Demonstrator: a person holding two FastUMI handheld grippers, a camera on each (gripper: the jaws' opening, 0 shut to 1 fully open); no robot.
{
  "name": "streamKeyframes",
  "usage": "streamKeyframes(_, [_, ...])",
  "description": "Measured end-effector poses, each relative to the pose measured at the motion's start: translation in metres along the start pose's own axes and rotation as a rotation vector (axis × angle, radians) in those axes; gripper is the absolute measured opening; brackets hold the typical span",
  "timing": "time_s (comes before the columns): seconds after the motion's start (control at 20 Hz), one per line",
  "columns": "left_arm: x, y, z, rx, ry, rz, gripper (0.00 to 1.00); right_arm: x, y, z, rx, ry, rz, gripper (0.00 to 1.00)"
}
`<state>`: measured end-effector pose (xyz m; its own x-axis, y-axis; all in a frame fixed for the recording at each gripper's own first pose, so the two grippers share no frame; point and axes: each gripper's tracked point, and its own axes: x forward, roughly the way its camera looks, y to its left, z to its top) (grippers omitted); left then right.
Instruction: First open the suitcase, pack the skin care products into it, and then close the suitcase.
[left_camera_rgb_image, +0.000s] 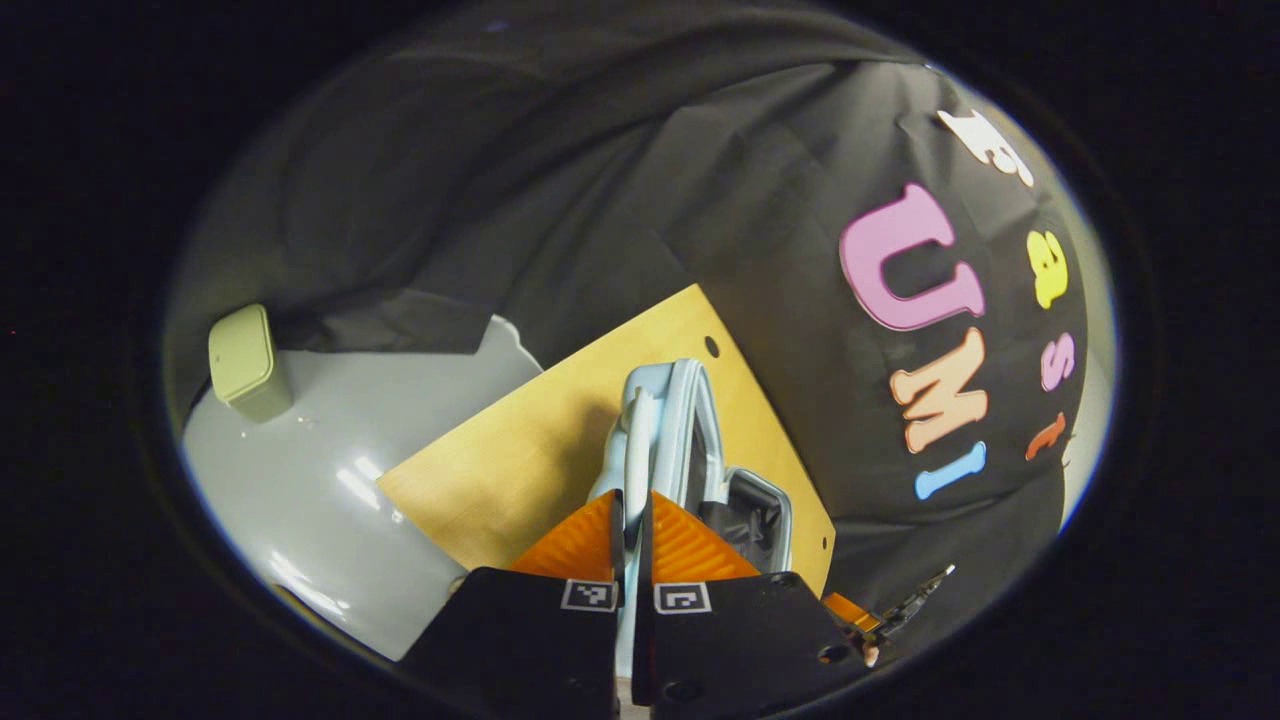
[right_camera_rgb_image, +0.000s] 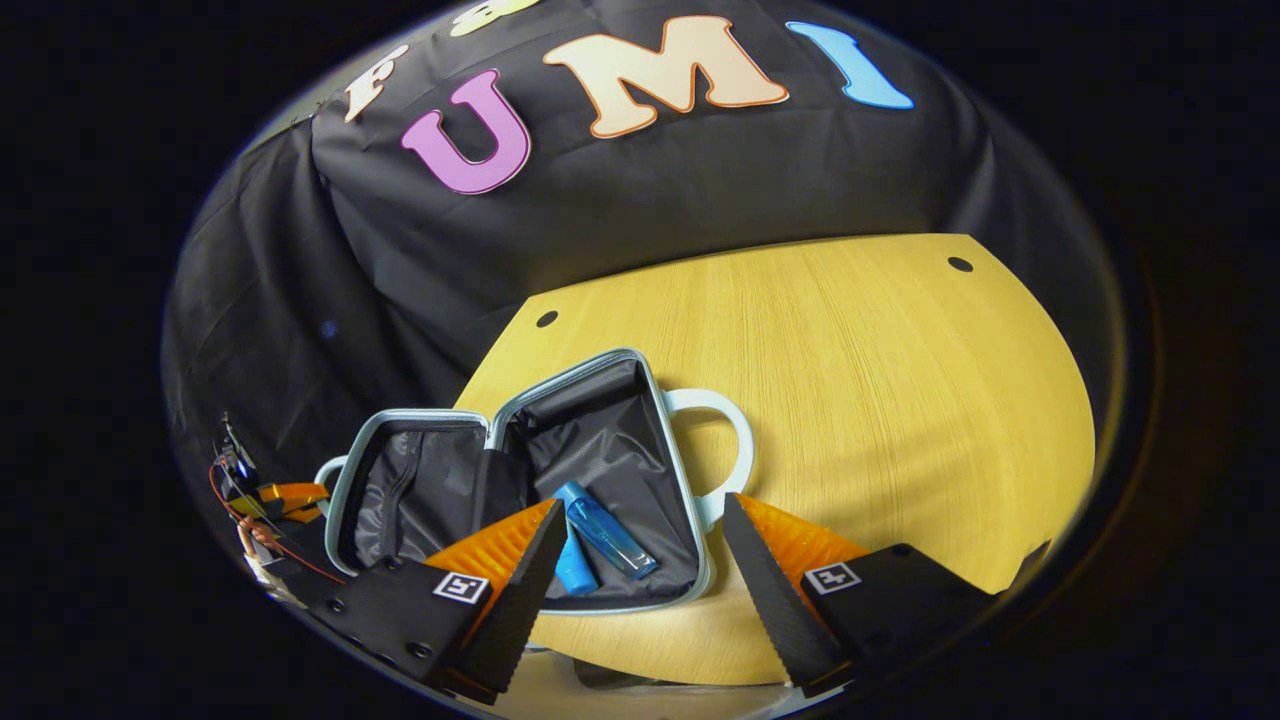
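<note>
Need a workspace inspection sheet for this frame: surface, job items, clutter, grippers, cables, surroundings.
Surface: wooden table, bare around the case.
Job's things: suitcase lies open on the table; blue bottles lie in its right half.
Clutter: pale green box on the grey floor.
Grippers: left gripper shut on the suitcase handle; right gripper open, over the case's near edge.
Cables: red wires on the far gripper, left of the case.
Surroundings: black cloth wall.

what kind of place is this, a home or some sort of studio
Most likely a staged recording booth, not a home: black cloth hangs as the wall behind a bare wooden table, where a small open suitcase holds blue bottles.
</note>
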<state>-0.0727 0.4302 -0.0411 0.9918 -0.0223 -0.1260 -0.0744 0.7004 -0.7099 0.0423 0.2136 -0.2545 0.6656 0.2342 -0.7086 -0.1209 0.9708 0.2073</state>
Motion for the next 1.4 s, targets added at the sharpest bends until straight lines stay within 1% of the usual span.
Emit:
streamKeyframes(0.15, [-0.007,-0.042,0.002,0.089,-0.007,-0.021,0.00,-0.004,-0.007,0.000,0.021,-0.010,0.009,0.98])
streamKeyframes(0.35, [-0.012,-0.115,-0.004,0.185,-0.016,-0.098,0.00,-0.015,-0.032,-0.001,0.025,-0.006,-0.002,0.98])
streamKeyframes(0.4, [-0.013,-0.132,-0.009,0.204,-0.015,-0.118,0.00,-0.016,-0.038,-0.002,0.030,-0.007,0.000,0.94])
streamKeyframes(0.45, [-0.012,-0.150,-0.015,0.226,-0.011,-0.135,0.00,-0.020,-0.046,-0.001,0.037,-0.010,0.002,0.98])
streamKeyframes(0.65, [0.002,-0.216,-0.044,0.318,0.013,-0.184,0.00,-0.030,-0.079,0.008,0.082,-0.039,0.003,0.98])
streamKeyframes(0.7, [0.006,-0.229,-0.053,0.332,0.024,-0.195,0.00,-0.031,-0.087,0.012,0.091,-0.047,0.007,0.98])
streamKeyframes(0.75, [0.011,-0.245,-0.063,0.347,0.037,-0.209,0.00,-0.043,-0.098,0.021,0.098,-0.053,0.010,0.98])
streamKeyframes(0.9, [0.036,-0.285,-0.100,0.383,0.087,-0.247,0.00,-0.046,-0.123,0.024,0.105,-0.067,0.013,0.98])
streamKeyframes(1.05, [0.062,-0.314,-0.141,0.372,0.154,-0.284,0.00,-0.053,-0.147,0.026,0.118,-0.075,0.011,0.98])
streamKeyframes(1.1, [0.071,-0.320,-0.155,0.370,0.179,-0.290,0.02,-0.054,-0.154,0.027,0.121,-0.078,0.012,0.98])
streamKeyframes(1.2, [0.092,-0.328,-0.178,0.371,0.222,-0.291,0.03,-0.058,-0.164,0.031,0.126,-0.089,0.011,0.98])
streamKeyframes(1.25, [0.104,-0.330,-0.190,0.372,0.240,-0.285,0.00,-0.060,-0.170,0.034,0.129,-0.097,0.008,0.98])
streamKeyframes(1.4, [0.137,-0.333,-0.226,0.387,0.320,-0.256,0.00,-0.065,-0.185,0.041,0.142,-0.121,0.000,0.98])
